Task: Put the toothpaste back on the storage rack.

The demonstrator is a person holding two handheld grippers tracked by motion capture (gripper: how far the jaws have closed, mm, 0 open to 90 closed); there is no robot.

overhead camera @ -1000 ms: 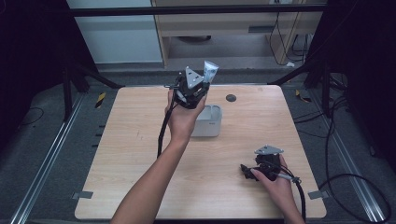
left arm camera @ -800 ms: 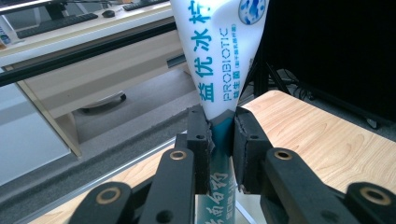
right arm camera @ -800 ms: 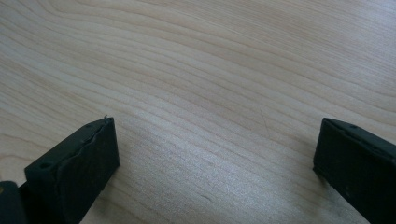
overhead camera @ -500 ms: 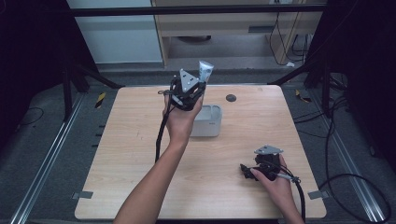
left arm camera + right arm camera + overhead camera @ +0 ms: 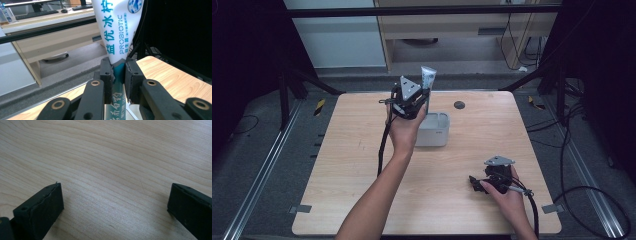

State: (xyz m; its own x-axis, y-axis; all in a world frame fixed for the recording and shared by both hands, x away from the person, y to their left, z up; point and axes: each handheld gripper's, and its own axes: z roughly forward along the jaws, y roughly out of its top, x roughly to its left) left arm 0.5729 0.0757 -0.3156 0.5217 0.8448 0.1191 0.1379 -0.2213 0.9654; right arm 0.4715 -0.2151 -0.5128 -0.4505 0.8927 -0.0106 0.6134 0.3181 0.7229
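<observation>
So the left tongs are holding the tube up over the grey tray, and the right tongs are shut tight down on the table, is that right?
Not quite. The right tongs are open: the right gripper view shows their jaws wide apart over bare table. The rest holds: the left tongs grip the tube above the grey tray.

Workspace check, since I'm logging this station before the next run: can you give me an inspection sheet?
Surface: wooden table, bare wood between the right jaws.
Job's things: white and teal tube clamped in the left gripper, held up above the grey bin, which sits mid-table.
Clutter: dark round spot near the far edge; what it is, cannot tell.
Grippers: left gripper shut on the tube; right gripper open, low over the table near the front right.
Cables: one trails from each gripper; more lie on the floor at right.
Surroundings: wooden desk beyond the table, black frame legs, floor rails.
</observation>
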